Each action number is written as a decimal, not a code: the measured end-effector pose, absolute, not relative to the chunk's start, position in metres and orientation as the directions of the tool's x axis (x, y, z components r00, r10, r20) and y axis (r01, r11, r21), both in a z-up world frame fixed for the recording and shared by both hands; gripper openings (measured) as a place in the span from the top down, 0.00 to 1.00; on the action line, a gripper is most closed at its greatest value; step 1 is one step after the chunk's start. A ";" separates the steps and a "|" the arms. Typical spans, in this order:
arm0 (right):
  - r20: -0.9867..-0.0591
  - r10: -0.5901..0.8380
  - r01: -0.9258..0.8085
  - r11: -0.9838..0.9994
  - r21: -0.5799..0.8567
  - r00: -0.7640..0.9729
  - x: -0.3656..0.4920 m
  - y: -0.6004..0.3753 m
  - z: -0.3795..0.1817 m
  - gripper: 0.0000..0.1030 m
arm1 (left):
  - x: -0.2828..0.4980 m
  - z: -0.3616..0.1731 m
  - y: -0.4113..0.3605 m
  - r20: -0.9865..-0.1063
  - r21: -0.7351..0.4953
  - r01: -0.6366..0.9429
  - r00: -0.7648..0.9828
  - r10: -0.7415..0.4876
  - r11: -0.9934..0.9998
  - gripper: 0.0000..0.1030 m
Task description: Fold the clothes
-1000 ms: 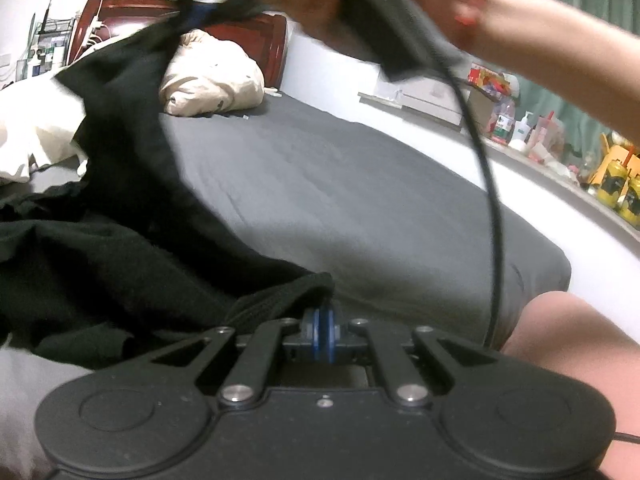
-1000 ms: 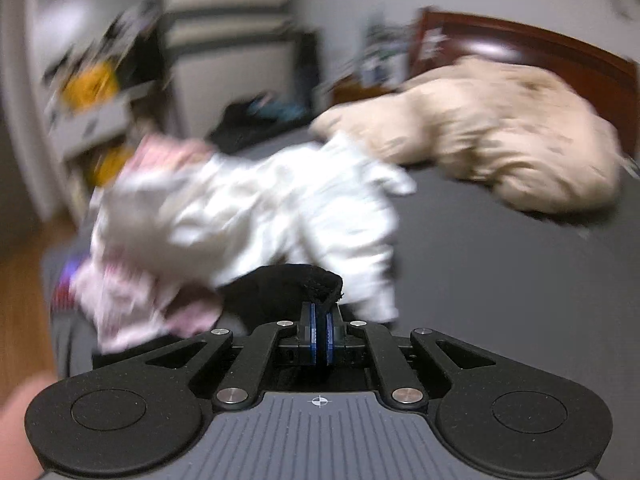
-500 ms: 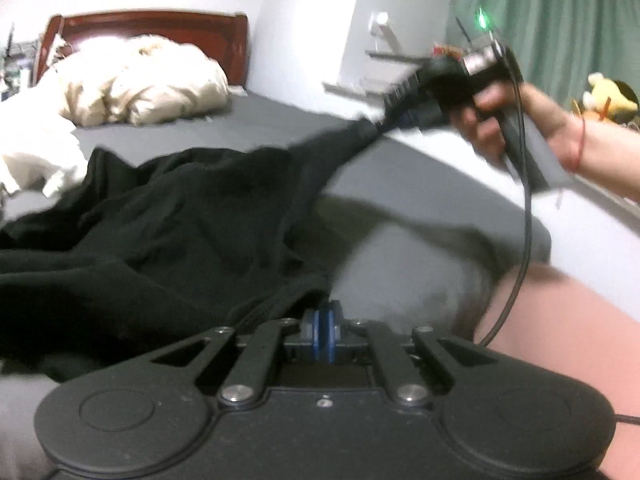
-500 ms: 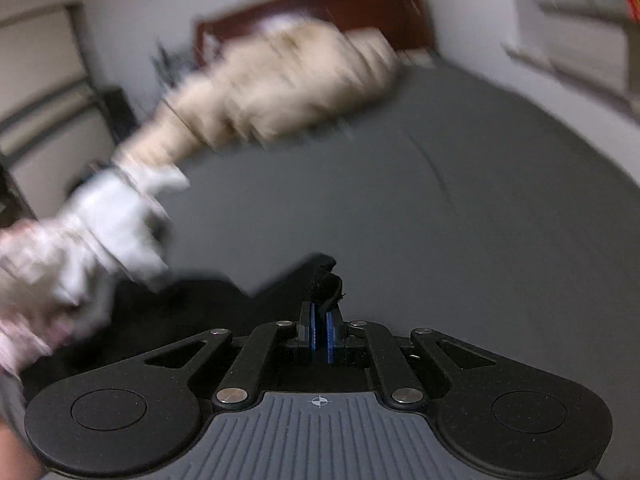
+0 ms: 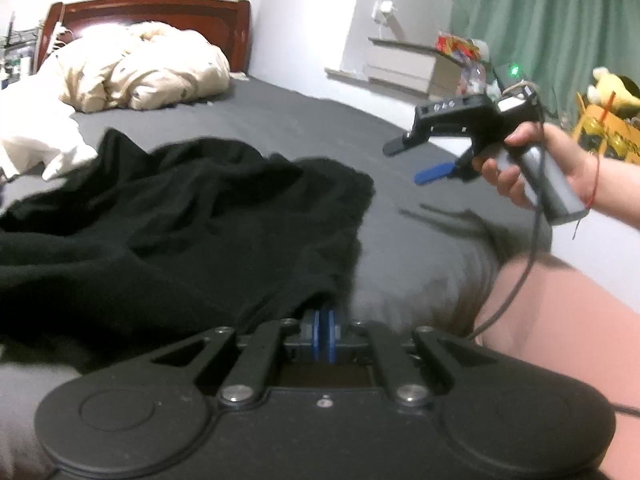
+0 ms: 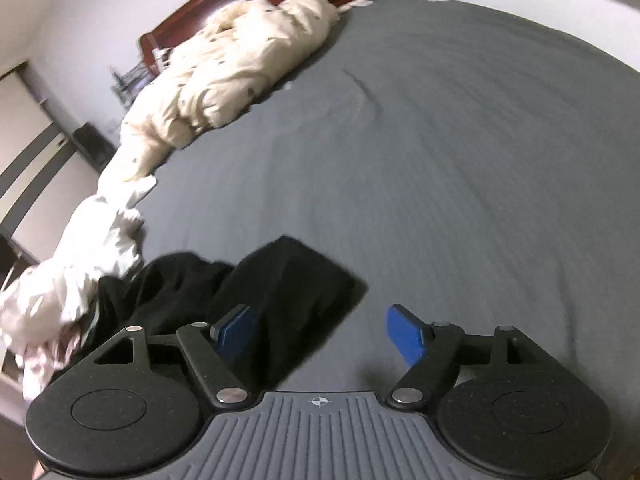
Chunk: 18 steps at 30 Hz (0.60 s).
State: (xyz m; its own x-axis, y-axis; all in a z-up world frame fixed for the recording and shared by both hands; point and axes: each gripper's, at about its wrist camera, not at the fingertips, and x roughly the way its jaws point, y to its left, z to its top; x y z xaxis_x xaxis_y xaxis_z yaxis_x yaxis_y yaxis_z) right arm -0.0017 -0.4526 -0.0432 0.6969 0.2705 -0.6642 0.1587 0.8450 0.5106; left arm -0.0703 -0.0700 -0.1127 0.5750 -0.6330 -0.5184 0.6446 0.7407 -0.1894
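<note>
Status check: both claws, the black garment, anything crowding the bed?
Left claw shut on black garment. Right claw just opened, nothing between its pads, garment corner dropped on grey sheet. White clothes touch the garment's far edge.

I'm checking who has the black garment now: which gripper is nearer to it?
Left. The left gripper is shut on the black garment's edge; the right gripper, jaws just opened, hangs off its corner, touching nothing.

Garment [image 5: 192, 216] heaped on the near-left part of the bed [image 5: 320, 132], clothes pile [image 5: 36, 140] just left of it, duvet [image 5: 140, 68] behind at the headboard [image 5: 160, 10], shelf [image 5: 400, 64] beyond the bed's right side.
</note>
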 end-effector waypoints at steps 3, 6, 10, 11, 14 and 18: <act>-0.670 0.290 0.163 0.834 0.527 0.683 0.013 -0.445 -0.048 0.27 | -0.067 -0.102 -0.064 -0.488 -0.185 0.618 0.617 -0.618 0.764 0.95; -0.698 0.280 0.177 0.844 0.506 0.659 0.024 -0.437 -0.057 0.28 | -0.060 -0.095 -0.056 -0.471 -0.199 0.582 0.649 -0.598 0.788 0.95; -0.714 0.300 0.265 0.782 0.564 0.633 0.035 -0.442 -0.077 0.48 | -0.048 -0.087 -0.049 -0.461 -0.215 0.539 0.679 -0.571 0.815 0.95; -0.708 0.317 0.287 0.752 0.593 0.631 0.034 -0.445 -0.081 0.56 | -0.045 -0.085 -0.046 -0.458 -0.215 0.530 0.687 -0.564 0.820 0.95; -0.688 0.380 0.325 0.673 0.664 0.619 0.031 -0.451 -0.089 0.58 | -0.039 -0.080 -0.041 -0.454 -0.214 0.513 0.701 -0.549 0.831 0.95; -0.653 0.424 0.317 0.627 0.711 0.628 0.024 -0.450 -0.087 0.59 | -0.039 -0.078 -0.037 -0.458 -0.212 0.512 0.701 -0.547 0.833 0.95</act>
